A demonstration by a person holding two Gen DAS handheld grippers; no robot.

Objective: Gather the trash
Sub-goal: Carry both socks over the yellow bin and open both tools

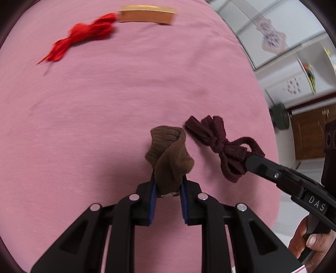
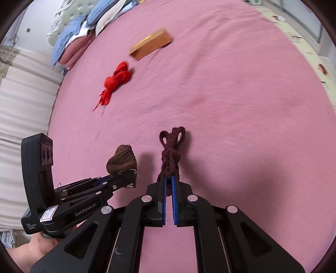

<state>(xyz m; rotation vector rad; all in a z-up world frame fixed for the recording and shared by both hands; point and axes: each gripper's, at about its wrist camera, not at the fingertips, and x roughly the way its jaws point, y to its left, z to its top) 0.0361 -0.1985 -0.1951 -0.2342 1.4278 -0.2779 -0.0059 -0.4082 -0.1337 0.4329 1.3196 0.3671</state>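
Observation:
My left gripper (image 1: 168, 184) is shut on a brown balled sock (image 1: 169, 155), lifted above the pink bed sheet (image 1: 105, 117). My right gripper (image 2: 168, 180) is shut on a dark maroon knotted sock (image 2: 171, 155), which sticks up from between its blue pads. In the left wrist view the right gripper (image 1: 251, 160) comes in from the right holding the maroon sock (image 1: 220, 147). In the right wrist view the left gripper (image 2: 119, 180) sits at the left with the brown sock (image 2: 122, 160). A red knotted sock (image 1: 84, 40) (image 2: 115, 80) lies on the sheet farther away.
A tan flat box (image 1: 147, 15) (image 2: 151, 44) lies on the sheet beyond the red sock. Pillows and folded blue bedding (image 2: 84, 31) sit at the head of the bed. Cabinets (image 1: 294, 63) stand past the bed's right edge. A hand (image 1: 310, 241) grips the right gripper's handle.

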